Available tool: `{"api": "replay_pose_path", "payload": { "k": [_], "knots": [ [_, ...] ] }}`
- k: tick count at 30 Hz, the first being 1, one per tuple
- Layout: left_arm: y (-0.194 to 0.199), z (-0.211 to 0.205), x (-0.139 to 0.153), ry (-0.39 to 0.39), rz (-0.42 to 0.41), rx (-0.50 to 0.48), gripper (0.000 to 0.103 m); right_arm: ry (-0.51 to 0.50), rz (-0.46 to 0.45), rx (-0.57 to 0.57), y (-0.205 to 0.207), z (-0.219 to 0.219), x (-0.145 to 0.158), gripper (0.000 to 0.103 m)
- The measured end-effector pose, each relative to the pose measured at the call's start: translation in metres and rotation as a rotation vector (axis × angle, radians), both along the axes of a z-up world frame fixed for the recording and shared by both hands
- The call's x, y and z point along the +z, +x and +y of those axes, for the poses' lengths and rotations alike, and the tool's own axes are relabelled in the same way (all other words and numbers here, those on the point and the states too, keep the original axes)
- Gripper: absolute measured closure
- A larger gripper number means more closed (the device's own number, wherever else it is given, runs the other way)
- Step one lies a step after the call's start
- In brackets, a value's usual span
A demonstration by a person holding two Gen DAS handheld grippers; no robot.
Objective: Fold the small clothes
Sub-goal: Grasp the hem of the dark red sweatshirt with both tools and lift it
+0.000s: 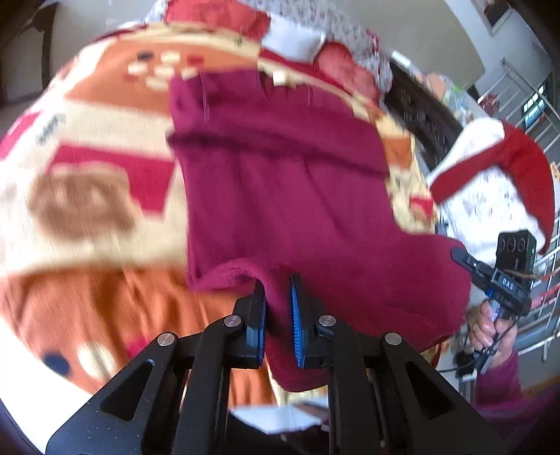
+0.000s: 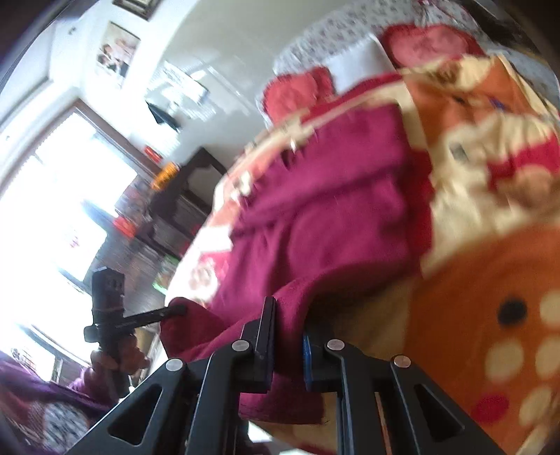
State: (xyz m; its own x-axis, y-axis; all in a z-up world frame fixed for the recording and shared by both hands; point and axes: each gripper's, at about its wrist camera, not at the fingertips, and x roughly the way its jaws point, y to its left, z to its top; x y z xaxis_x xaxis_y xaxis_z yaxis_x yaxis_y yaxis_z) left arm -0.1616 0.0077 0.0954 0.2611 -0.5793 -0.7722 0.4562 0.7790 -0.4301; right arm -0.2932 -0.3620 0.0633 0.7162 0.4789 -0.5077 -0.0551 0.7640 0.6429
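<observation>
A small magenta knitted garment (image 1: 280, 182) lies spread on a patterned orange, red and cream blanket (image 1: 87, 182). My left gripper (image 1: 278, 290) is shut on its near edge, cloth bunched between the blue pads. In the left wrist view the right gripper (image 1: 458, 255) pinches the garment's right corner. In the right wrist view the same garment (image 2: 332, 210) stretches away, and my right gripper (image 2: 288, 315) is shut on its near corner. The left gripper (image 2: 178, 309) holds the other corner at the left. The near edge is lifted off the blanket.
Red cushions (image 1: 343, 70) and a white flowered sheet (image 1: 350, 31) lie at the bed's far end. A red and white garment (image 1: 490, 157) hangs at the right. Dark wooden furniture (image 2: 182, 210) and a bright window (image 2: 52, 192) stand beyond the bed.
</observation>
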Motion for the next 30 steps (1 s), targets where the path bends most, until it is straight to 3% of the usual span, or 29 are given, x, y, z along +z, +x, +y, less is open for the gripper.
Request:
{"api": "replay_pose_path", "payload": {
  "k": [3,6,9,14,19,22,23,24,25,26,28,30],
  "knots": [
    [0.032,-0.001,0.018,-0.045,-0.035,0.034,0.092,-0.019,-0.057,-0.016,0.030,-0.004,0.020,0.092],
    [0.061,-0.016,0.035,-0.041,-0.111,0.047,0.092,-0.044,-0.085,-0.040,0.066,-0.010,0.036,0.092],
    [0.101,-0.033,0.042,-0.032,-0.165,0.074,0.092,-0.075,-0.077,-0.085,0.108,-0.019,0.046,0.092],
    [0.163,-0.051,0.035,-0.011,-0.183,0.135,0.092,-0.105,-0.033,-0.167,0.170,-0.040,0.047,0.092],
    [0.217,-0.072,0.011,0.027,-0.152,0.172,0.092,-0.112,0.046,-0.220,0.233,-0.058,0.024,0.092],
    [0.237,-0.074,-0.005,0.044,-0.071,0.172,0.092,-0.187,0.117,-0.226,0.256,-0.061,0.012,0.090],
    [0.239,-0.070,-0.006,0.021,-0.033,0.170,0.088,-0.184,0.122,-0.237,0.255,-0.064,0.012,0.081],
    [0.240,-0.065,-0.004,-0.008,-0.012,0.167,0.085,-0.165,0.103,-0.254,0.251,-0.070,0.012,0.065],
    [0.239,-0.059,-0.001,-0.044,-0.004,0.161,0.075,-0.142,0.068,-0.283,0.240,-0.075,0.017,0.061],
    [0.237,-0.051,0.006,-0.061,-0.024,0.167,0.059,-0.136,0.042,-0.301,0.229,-0.079,0.021,0.061],
    [0.231,-0.040,0.022,-0.083,-0.087,0.207,0.038,-0.164,0.009,-0.295,0.209,-0.078,0.030,0.062],
    [0.225,-0.029,0.032,-0.140,-0.117,0.220,0.037,-0.201,-0.010,-0.253,0.196,-0.069,0.032,0.063]
  ]
}}
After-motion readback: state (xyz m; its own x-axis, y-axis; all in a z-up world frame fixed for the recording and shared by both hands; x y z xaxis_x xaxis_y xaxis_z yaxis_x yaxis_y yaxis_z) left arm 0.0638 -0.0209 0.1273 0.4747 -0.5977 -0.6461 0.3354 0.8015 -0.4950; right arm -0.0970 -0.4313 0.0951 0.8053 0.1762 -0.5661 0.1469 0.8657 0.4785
